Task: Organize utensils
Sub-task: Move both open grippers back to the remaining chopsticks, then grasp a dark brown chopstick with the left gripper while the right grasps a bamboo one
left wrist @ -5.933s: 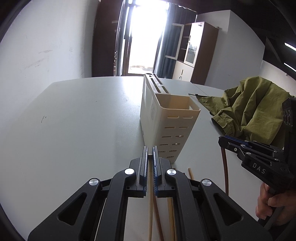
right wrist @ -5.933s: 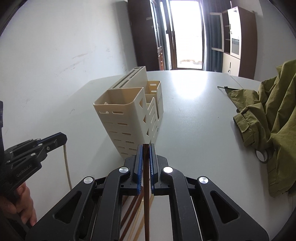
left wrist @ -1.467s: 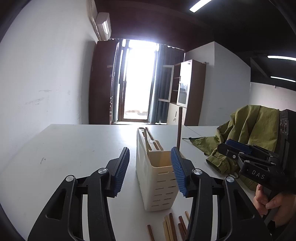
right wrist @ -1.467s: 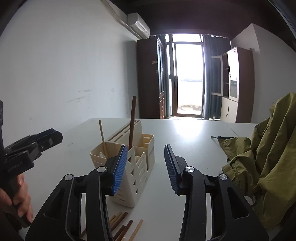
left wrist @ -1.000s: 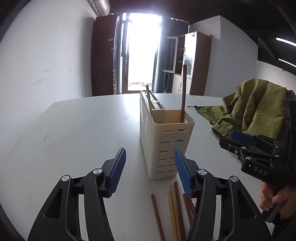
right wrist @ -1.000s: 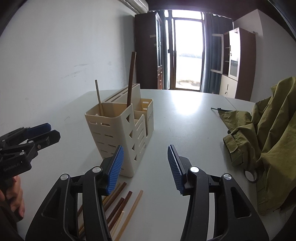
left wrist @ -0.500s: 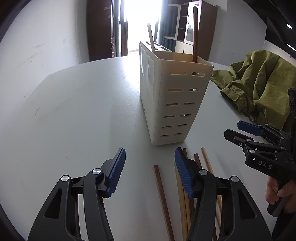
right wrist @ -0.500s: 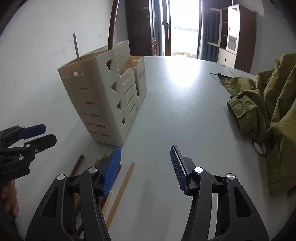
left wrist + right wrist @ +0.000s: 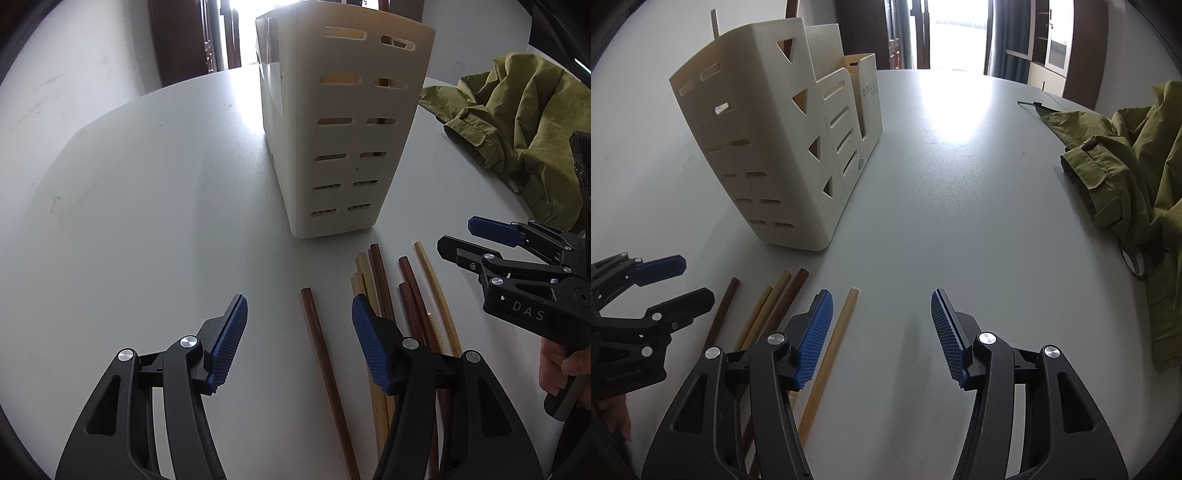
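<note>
A cream slotted utensil holder (image 9: 340,122) stands on the white table (image 9: 147,206); it also shows in the right wrist view (image 9: 783,147), with two chopstick tops sticking out of it. Several dark brown and light wooden chopsticks (image 9: 384,291) lie on the table in front of it, also in the right wrist view (image 9: 775,306). My left gripper (image 9: 299,332) is open and empty, low over a lone dark chopstick (image 9: 325,365). My right gripper (image 9: 881,328) is open and empty, just right of a light chopstick (image 9: 831,350).
An olive green jacket (image 9: 517,122) lies crumpled at the table's right side, also in the right wrist view (image 9: 1137,192). A door and cabinets stand at the far end of the room.
Both grippers, shut on chopsticks earlier, opened after leaving them in the holder. Both have since dropped low toward the chopsticks on the table.
</note>
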Available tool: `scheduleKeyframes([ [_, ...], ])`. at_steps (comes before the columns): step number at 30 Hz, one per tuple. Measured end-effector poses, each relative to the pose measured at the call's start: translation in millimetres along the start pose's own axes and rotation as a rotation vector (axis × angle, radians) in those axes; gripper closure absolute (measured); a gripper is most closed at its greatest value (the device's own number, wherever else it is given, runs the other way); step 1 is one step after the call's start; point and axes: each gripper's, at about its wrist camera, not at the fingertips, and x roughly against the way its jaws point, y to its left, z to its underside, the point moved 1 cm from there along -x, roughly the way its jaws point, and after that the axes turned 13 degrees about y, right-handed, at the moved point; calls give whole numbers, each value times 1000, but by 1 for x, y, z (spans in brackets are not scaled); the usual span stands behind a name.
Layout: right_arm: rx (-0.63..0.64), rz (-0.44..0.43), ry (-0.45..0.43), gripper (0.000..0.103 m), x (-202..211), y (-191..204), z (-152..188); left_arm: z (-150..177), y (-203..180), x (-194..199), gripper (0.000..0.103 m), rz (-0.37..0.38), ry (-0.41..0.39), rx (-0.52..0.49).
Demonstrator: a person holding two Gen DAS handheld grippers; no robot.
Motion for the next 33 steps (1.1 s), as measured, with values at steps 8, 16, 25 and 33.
scheduleKeyframes([
  [8, 8, 19, 24, 48, -13, 5, 3, 1, 3, -12, 44, 6, 34, 6],
  [16, 44, 66, 28, 48, -18, 13, 8, -2, -6, -23, 46, -5, 71, -27],
  [25, 57, 73, 39, 49, -24, 16, 7, -4, -5, -29, 59, -11, 84, -23],
  [33, 64, 56, 51, 74, -21, 26, 4, -5, -5, -28, 78, -22, 79, -41],
])
